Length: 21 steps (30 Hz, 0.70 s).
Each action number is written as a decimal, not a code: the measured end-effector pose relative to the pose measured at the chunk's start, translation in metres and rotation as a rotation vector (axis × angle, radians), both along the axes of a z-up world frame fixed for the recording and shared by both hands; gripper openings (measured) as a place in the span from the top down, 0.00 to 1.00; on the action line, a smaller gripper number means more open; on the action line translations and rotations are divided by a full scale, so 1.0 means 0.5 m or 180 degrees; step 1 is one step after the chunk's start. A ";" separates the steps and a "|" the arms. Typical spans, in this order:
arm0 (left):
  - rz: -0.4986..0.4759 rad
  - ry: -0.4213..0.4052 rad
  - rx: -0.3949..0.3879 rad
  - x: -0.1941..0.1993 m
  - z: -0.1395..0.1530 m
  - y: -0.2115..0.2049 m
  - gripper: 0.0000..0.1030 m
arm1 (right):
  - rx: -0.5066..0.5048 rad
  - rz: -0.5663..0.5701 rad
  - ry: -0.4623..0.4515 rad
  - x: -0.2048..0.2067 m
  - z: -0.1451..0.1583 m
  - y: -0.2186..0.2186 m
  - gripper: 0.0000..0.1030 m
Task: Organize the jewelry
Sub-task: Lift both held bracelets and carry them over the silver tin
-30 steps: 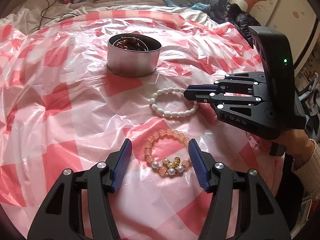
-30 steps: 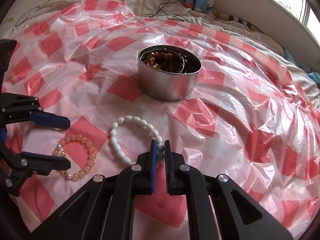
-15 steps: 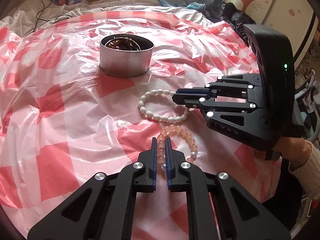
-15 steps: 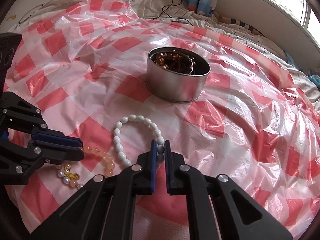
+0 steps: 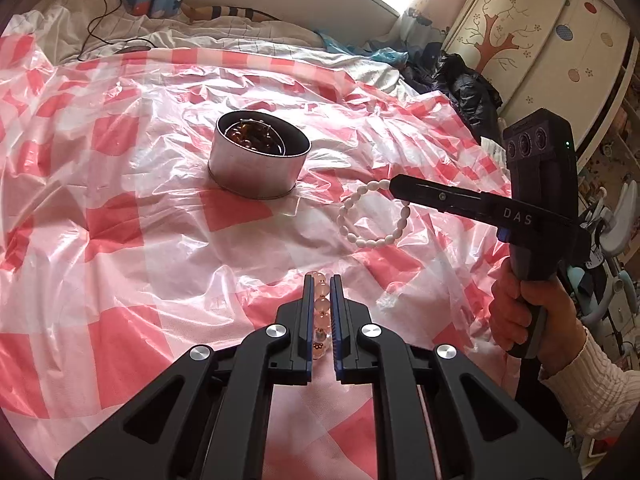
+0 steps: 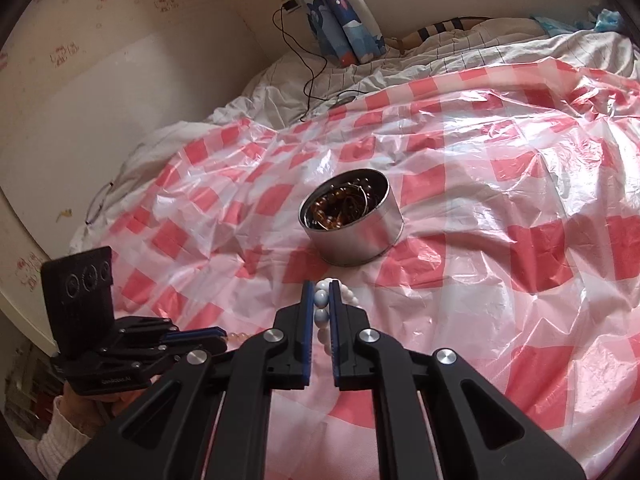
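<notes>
Left wrist view showed the left tool (image 5: pixel 322 280) squeezed tight on a bracelet of round peach-pink beads (image 5: pixel 322 304), with the beads lined up between its two blue pads. Far ahead of this tool and a bit to its left sat a round silver metal tin (image 5: pixel 256 172) on the red and white checked plastic sheet (image 5: pixel 120 216) over the bed. Brown beads lay inside the tin. Off to this tool's right, the right tool (image 5: pixel 394 185) was clamped on a bracelet of white oval beads (image 5: pixel 362 216), which hung down from its tip in a loop. A hand (image 5: pixel 528 312) in a white knitted sleeve (image 5: pixel 596 384) held that tool's handle.

Right wrist view showed the right tool (image 6: pixel 322 284) pressed shut on the white beads (image 6: pixel 320 300). The tin (image 6: pixel 352 228) stood just ahead of its tip. The left tool (image 6: pixel 222 336) was low down on its left, with a few peach-pink beads (image 6: pixel 238 336) showing at its tip.
</notes>
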State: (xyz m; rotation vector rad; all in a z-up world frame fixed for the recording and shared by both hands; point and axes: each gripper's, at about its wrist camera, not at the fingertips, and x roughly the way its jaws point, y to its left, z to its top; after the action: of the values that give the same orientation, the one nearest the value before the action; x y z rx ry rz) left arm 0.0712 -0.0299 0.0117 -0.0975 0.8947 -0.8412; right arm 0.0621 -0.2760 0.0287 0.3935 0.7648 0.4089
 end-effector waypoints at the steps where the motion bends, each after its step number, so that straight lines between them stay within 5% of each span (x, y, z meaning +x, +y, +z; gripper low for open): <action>1: -0.0008 -0.0007 -0.0018 0.001 0.005 0.000 0.94 | 0.0070 0.0001 -0.0036 -0.001 0.006 -0.004 0.92; 10: -0.0028 -0.0183 -0.0032 0.029 0.077 -0.022 0.94 | 0.0498 -0.0012 -0.0300 -0.010 0.039 -0.034 0.92; 21: -0.0084 -0.0320 -0.0108 0.166 0.169 -0.094 0.94 | 0.0605 -0.0124 -0.0330 -0.006 0.038 -0.061 0.92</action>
State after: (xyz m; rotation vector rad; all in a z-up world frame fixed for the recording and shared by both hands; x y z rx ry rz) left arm 0.1542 -0.0772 0.0960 -0.0724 0.7891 -0.8786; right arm 0.0590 -0.3063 0.0478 0.5602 0.6182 0.4635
